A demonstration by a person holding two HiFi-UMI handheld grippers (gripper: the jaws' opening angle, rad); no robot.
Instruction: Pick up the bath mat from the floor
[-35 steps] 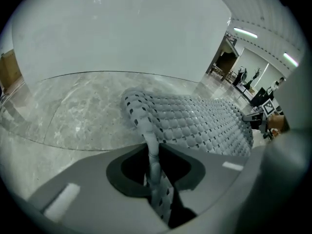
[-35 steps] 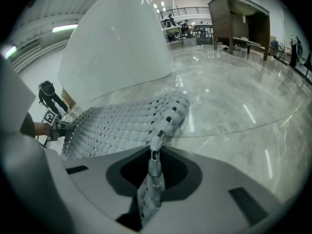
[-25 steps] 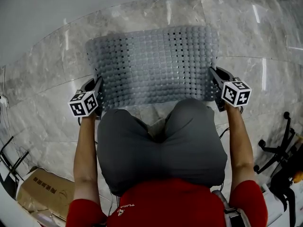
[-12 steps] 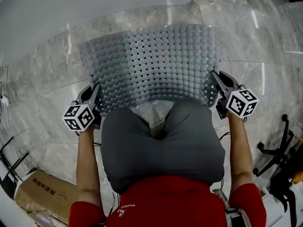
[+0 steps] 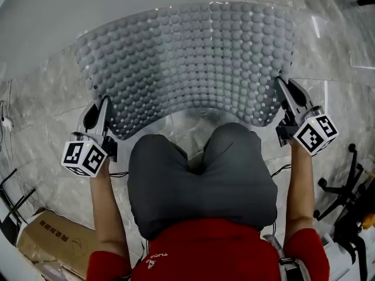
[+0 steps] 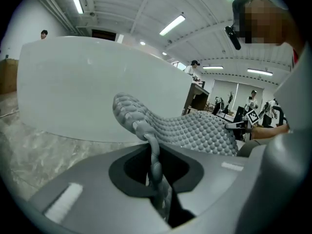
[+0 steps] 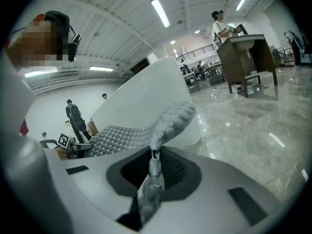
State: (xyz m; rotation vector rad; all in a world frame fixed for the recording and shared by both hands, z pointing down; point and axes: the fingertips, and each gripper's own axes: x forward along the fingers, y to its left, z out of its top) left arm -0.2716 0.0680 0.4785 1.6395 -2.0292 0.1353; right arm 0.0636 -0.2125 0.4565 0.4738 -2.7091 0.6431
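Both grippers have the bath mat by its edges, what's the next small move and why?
Probably raise both evenly a bit higher: the left gripper and right gripper each clamp a near corner of the bath mat, it sags between them, and I cannot tell that its far edge has cleared the floor.

One bath mat (image 5: 187, 57), two grippers (image 5: 103, 105) (image 5: 282, 86)

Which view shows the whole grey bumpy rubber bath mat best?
The head view: the grey bumpy rubber bath mat spans almost whole between the left gripper and right gripper. Each gripper view shows only its pinched edge and a foreshortened strip.
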